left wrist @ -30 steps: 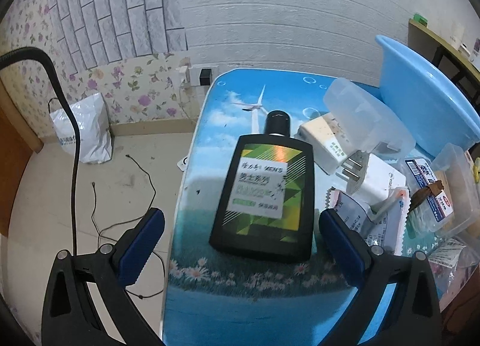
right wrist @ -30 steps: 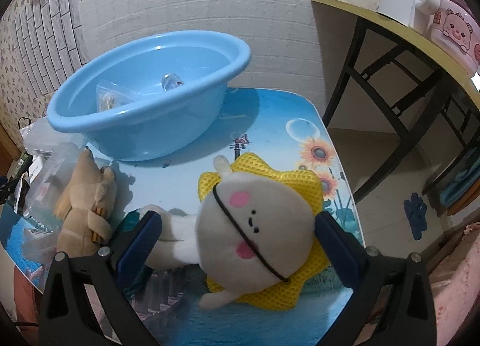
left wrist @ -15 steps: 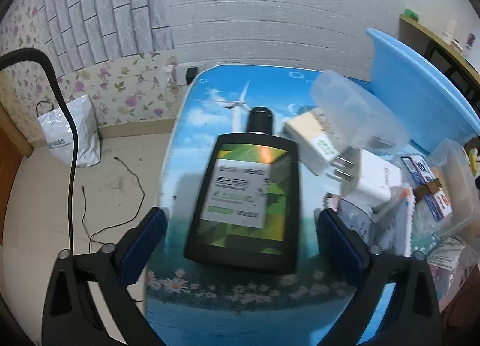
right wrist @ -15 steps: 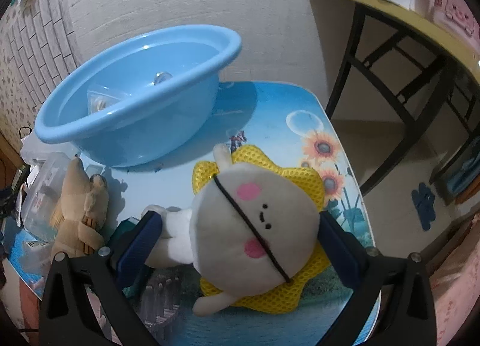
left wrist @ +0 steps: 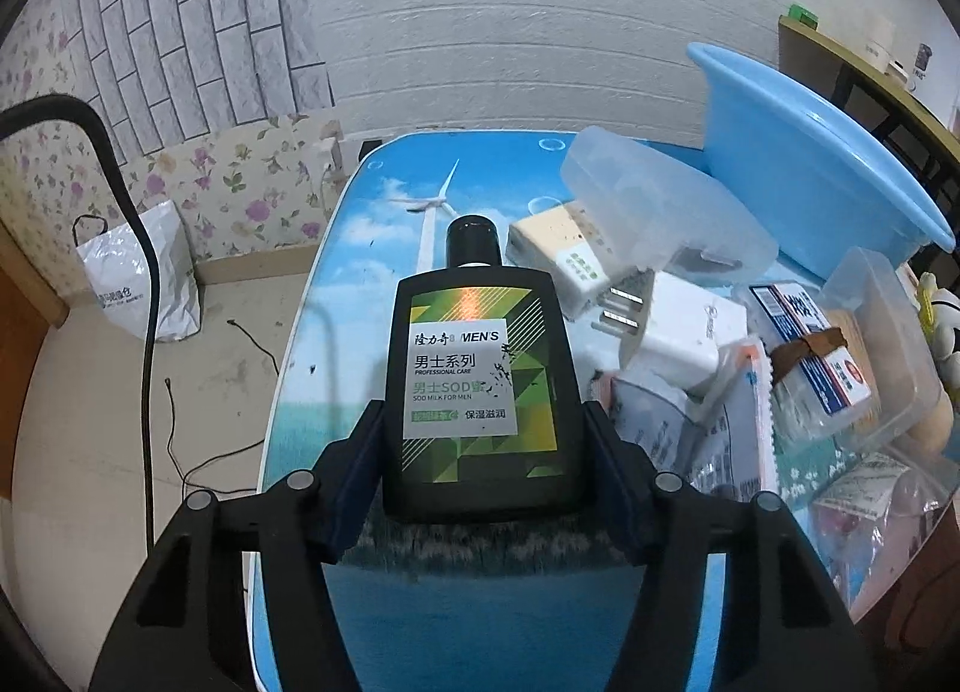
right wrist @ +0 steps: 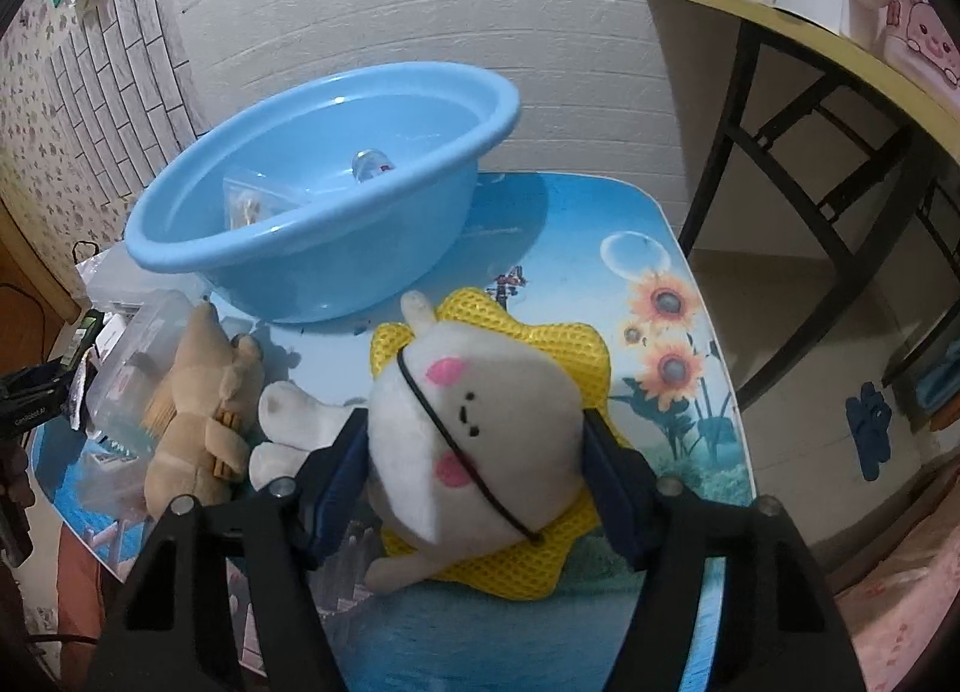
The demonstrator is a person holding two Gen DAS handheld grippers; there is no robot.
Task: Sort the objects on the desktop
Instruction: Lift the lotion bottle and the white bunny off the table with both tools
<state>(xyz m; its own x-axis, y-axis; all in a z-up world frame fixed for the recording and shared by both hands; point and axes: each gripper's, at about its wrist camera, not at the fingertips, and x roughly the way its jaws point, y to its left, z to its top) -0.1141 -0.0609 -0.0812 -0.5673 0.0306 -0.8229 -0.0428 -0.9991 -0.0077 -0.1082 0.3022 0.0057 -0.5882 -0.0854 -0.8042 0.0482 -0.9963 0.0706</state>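
The blue basin (right wrist: 312,224) sits at the back of the printed table (right wrist: 654,284), same spot as a second ago, with a clear bag and a small round thing inside it.

Over on the right gripper (right wrist: 474,440): its jaws were spread wide either side of the white plush toy (right wrist: 474,422) a second ago, and now they are closing, blue pads pressed into the toy's sides and squashing its round face narrower. The toy lies on its yellow mesh frill, just in front of the basin, with a tan plush (right wrist: 198,410) beside it to the left.

Now the left gripper (left wrist: 483,440): it too stood wide open before, and its jaws are closing, pads touching both flanks of the black lotion bottle (left wrist: 480,392). The bottle lies flat on the table, cap pointing away, and fills more of the view than before. To its right the heap is unchanged: a clear plastic box (left wrist: 660,212), a white plug adapter (left wrist: 678,332).
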